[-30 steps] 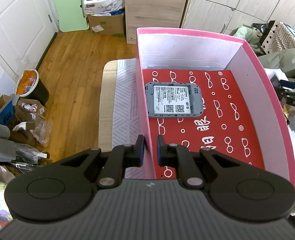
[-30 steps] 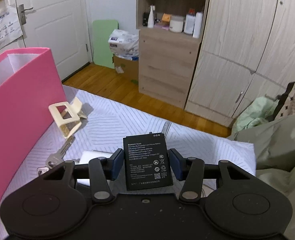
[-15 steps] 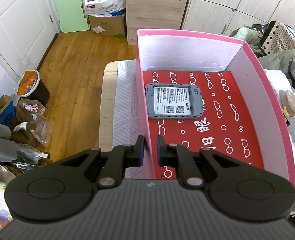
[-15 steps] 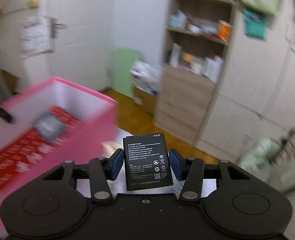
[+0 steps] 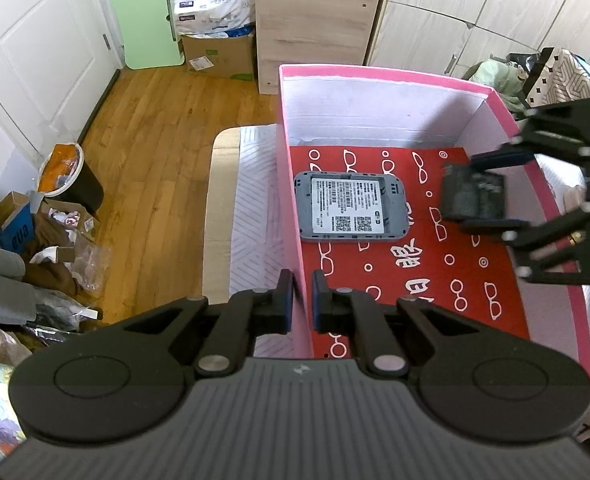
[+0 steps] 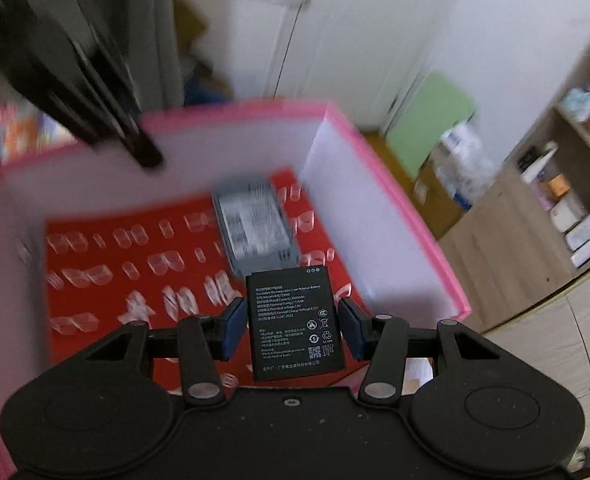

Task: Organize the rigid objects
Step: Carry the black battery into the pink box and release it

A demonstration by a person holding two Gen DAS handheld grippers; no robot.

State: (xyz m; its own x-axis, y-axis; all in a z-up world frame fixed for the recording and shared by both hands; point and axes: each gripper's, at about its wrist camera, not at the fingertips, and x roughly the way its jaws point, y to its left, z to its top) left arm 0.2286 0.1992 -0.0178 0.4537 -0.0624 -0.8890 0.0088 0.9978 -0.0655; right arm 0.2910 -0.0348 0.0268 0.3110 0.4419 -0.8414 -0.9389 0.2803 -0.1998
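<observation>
Two tools: L tool (image 5: pixel 303 296) clamped on pink box (image 5: pixel 293 216) wall, R tool (image 6: pixel 291 330) tilted down, clamped on battery (image 6: pixel 293 324) above box.

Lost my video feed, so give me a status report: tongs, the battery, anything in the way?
Left tongs shut on pink box wall. Right tongs hold battery above box. Grey device inside, beside drop spot.
</observation>
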